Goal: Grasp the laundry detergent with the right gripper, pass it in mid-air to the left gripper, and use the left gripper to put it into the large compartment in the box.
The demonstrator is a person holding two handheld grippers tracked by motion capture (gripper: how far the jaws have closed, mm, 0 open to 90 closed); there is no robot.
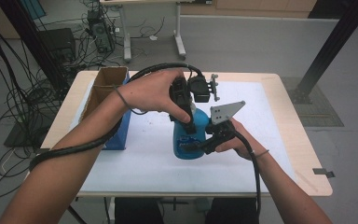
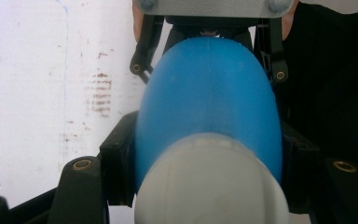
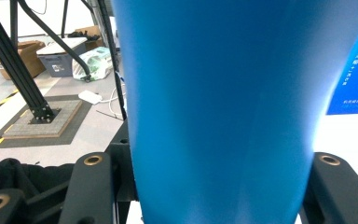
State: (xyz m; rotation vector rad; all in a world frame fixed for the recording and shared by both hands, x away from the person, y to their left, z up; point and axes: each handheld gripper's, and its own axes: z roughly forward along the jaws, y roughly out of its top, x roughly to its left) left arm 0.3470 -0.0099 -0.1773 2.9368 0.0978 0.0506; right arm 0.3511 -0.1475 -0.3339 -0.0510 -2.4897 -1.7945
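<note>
Blue plastic: a bottle (image 1: 186, 140) stands upright near the middle of the surface (image 1: 279, 116), on the white sheet (image 1: 149, 158) that covers most of it, a little toward the right edge. Both grippers hold it. The left gripper (image 1: 186, 105) comes in from above and from the left edge's side, its jaws closed on the upper part of the bottle, just under the pale cap (image 2: 209, 182). In the left gripper view the bottle (image 2: 209, 102) swells between the two black jaws, which press on its flanks, and the cap sits blurred at the bottom; beyond it the right gripper's links and grey plate (image 2: 212, 7) show at the top. The right gripper (image 1: 209, 137) meets the bottle from the right edge's side, lower down, its jaws clamped on the body. In the right gripper view the bottle (image 3: 219, 107) runs from top to bottom between the jaws, touching both.

A brown cardboard box (image 1: 105, 88) with a blue side stands open near the far left corner of the surface, well apart from the bottle. Each gripper's black cable (image 1: 74, 149) trails back along the person's forearm toward the near edge.
</note>
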